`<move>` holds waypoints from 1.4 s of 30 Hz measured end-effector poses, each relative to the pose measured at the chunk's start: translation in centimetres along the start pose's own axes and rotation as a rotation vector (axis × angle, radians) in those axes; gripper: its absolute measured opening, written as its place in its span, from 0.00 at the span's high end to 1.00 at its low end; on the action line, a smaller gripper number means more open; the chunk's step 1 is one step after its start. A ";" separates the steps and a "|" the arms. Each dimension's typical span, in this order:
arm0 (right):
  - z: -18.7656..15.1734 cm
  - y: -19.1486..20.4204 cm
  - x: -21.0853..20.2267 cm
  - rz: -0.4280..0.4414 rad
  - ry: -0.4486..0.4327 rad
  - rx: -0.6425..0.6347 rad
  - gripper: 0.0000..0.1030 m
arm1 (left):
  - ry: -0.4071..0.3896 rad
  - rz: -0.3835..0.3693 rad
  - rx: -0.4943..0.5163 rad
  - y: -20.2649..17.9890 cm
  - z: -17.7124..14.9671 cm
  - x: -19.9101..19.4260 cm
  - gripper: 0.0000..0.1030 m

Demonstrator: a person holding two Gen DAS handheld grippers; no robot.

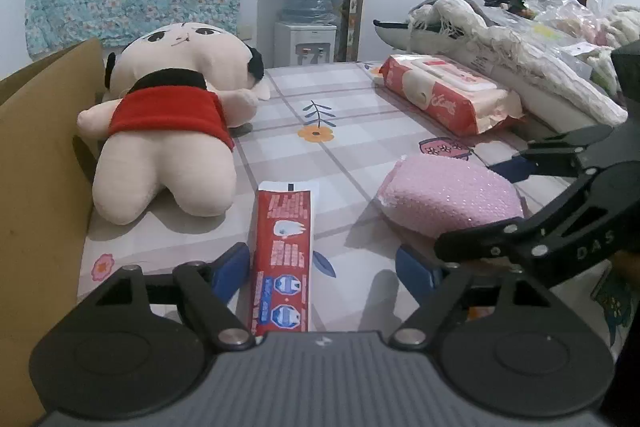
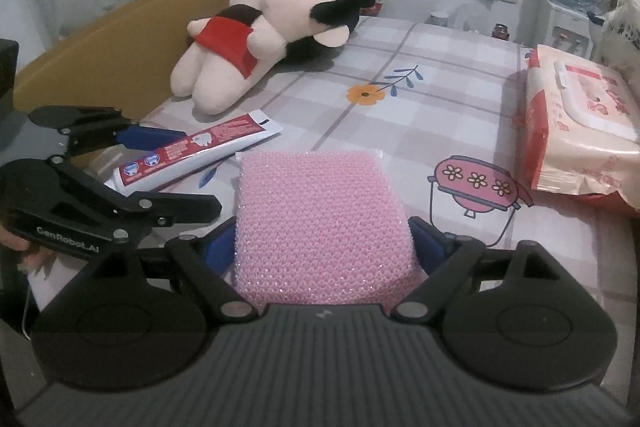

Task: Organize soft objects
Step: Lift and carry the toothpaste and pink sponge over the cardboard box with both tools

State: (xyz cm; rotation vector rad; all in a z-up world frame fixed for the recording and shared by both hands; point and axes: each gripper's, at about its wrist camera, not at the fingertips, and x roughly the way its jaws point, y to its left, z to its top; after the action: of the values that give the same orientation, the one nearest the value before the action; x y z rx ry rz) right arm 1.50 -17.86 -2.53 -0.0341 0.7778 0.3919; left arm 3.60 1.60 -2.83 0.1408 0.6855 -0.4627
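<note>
Straddling two soft things on the bench (image 1: 352, 99) with our tongs.

Our left tongs (image 1: 324, 269) stand spread around the toothpaste tube (image 1: 282, 259), neither pad touching it. Our right tongs (image 2: 326, 241) flank the pink sponge (image 2: 320, 223); whether they pinch it we cannot tell. The plush doll (image 1: 168, 131) lies at ten o'clock by the cardboard box (image 1: 36, 155), the wipes pack (image 2: 580, 131) at two o'clock.
</note>
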 end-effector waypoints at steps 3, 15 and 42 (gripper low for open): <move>-0.1 -0.2 -0.1 0.013 -0.004 0.011 0.15 | 0.005 0.008 0.011 -0.1 0.0 0.1 0.23; -0.6 1.3 -0.4 0.032 -0.006 -0.051 0.22 | -0.009 0.077 0.026 -0.8 0.0 -0.1 0.69; 2.2 4.0 -12.3 -0.039 -0.324 0.125 0.28 | -0.203 0.051 -0.010 0.3 4.4 -12.0 0.74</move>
State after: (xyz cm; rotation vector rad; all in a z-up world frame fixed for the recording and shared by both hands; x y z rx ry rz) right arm -6.37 -17.86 8.00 0.1285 0.4797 0.3014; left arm -1.87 5.00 8.20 0.1001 0.4839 -0.4182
